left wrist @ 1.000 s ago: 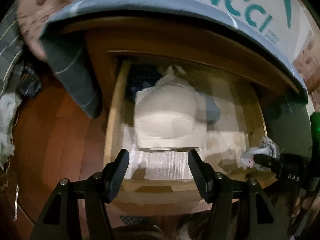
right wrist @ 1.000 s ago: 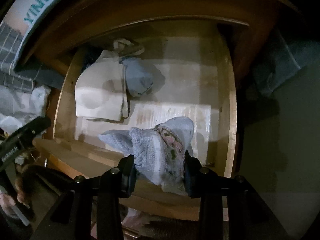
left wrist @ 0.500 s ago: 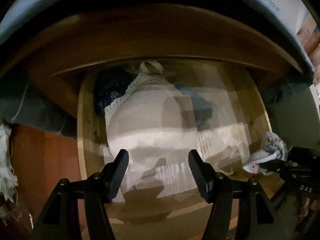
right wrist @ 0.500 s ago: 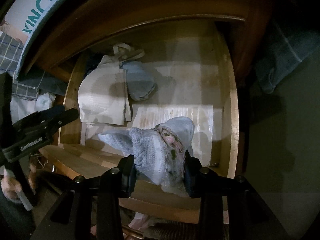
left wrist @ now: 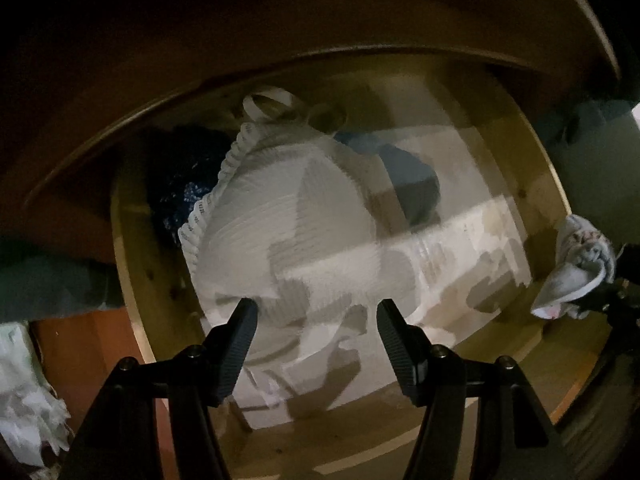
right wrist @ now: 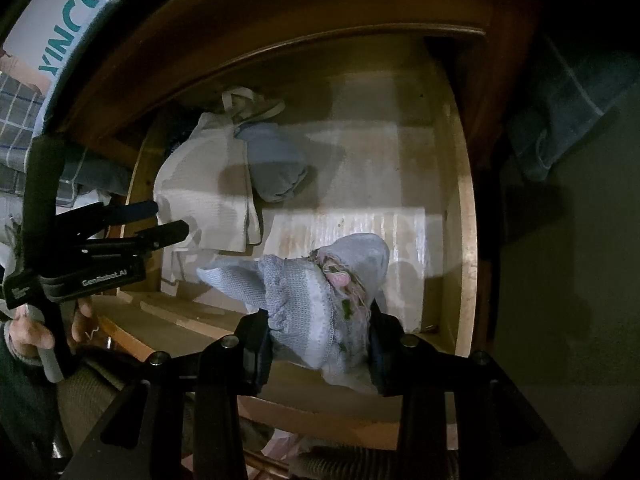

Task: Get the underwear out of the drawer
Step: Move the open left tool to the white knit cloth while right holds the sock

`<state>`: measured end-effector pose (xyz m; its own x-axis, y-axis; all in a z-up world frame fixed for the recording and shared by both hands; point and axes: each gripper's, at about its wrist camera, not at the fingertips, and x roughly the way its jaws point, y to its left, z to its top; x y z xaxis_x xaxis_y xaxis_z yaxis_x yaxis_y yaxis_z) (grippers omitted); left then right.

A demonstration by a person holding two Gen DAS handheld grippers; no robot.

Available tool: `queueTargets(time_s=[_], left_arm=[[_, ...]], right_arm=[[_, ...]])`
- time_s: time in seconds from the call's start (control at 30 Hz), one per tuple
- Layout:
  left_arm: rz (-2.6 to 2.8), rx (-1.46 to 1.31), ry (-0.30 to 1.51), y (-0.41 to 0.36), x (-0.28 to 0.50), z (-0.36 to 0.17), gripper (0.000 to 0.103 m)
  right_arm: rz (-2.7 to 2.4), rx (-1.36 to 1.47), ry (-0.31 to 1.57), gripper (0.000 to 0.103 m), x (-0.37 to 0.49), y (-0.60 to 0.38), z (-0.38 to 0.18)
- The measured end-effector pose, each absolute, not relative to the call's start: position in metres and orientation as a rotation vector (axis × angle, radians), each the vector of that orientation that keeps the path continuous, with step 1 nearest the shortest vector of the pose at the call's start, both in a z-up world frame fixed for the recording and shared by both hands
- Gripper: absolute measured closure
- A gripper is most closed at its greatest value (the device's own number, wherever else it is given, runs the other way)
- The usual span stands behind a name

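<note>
Left wrist view first: my left gripper (left wrist: 312,312) is hanging over the open drawer (left wrist: 132,280) with its jaws spread wide and nothing between them. Right beneath them is lying the white ribbed underwear (left wrist: 288,232), folded flat on the drawer floor at the left side, its scalloped elastic edge running up the left. I am judging it light, soft and floppy, so a pinch anywhere will do; the thick folded edge nearest my fingers looks the surest bite, since the flat middle could slip away from the pads. A dark navy garment (left wrist: 180,176) is tucked beside it against the left wall, and a blue-grey roll (left wrist: 412,184) is sitting just to its right. The picture is smeared, so finer detail is escaping me.

Right wrist view now: my right gripper (right wrist: 320,340) is pinching a pale blue knitted pair (right wrist: 304,292) with pink and green trim, bunched between the jaws and sagging limply, held above the drawer's front edge. From here the left gripper is showing at the left, fingertips just at the white piece.

The drawer is pale wood, its bare floor partly lit, the back in shadow under the dark wooden top (right wrist: 280,12). The room is dim; a checked cloth (right wrist: 16,112) is hanging at the left.
</note>
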<state>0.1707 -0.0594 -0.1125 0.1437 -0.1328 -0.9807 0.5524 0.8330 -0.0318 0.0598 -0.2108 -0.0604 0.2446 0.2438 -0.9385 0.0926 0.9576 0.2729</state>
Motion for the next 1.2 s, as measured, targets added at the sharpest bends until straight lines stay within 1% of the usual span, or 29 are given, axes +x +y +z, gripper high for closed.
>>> queueTargets(time_s=[0.17, 0.43, 0.67, 0.73, 0.77, 0.9, 0.93, 1.03, 1.07, 1.13, 1.2], left_arm=[[-0.523, 0.479, 1.339, -0.061, 0.171, -0.123, 0.039], [-0.523, 0.539, 1.386, -0.064, 0.176, -0.132, 0.039], [-0.517, 0.488, 1.425, -0.066, 0.19, -0.135, 0.039], [-0.511, 0.494, 1.443, -0.066, 0.19, -0.138, 0.041], [-0.501, 0.507, 1.45, -0.068, 0.19, -0.14, 0.044], [-0.466, 0.531, 1.456, -0.066, 0.188, -0.143, 0.064], [-0.463, 0.535, 1.465, -0.065, 0.186, -0.143, 0.066], [-0.453, 0.543, 1.451, -0.06, 0.179, -0.14, 0.079], [-0.448, 0.499, 1.468, -0.055, 0.179, -0.138, 0.102], [-0.455, 0.403, 1.494, -0.043, 0.178, -0.135, 0.103], [-0.459, 0.368, 1.489, -0.037, 0.175, -0.131, 0.103]], right_arm=[[0.101, 0.297, 1.329, 0.067, 0.059, -0.211, -0.059], [0.101, 0.291, 1.339, 0.067, 0.059, -0.21, -0.059], [0.111, 0.304, 1.339, 0.067, 0.06, -0.211, -0.059], [0.116, 0.307, 1.337, 0.067, 0.06, -0.211, -0.059], [0.115, 0.306, 1.335, 0.067, 0.059, -0.212, -0.059], [0.12, 0.315, 1.331, 0.067, 0.058, -0.212, -0.058], [0.124, 0.316, 1.331, 0.067, 0.058, -0.212, -0.058], [0.125, 0.314, 1.334, 0.067, 0.059, -0.211, -0.059], [0.128, 0.315, 1.335, 0.067, 0.06, -0.211, -0.059], [0.126, 0.319, 1.331, 0.067, 0.059, -0.212, -0.059], [0.131, 0.324, 1.332, 0.067, 0.06, -0.212, -0.059]])
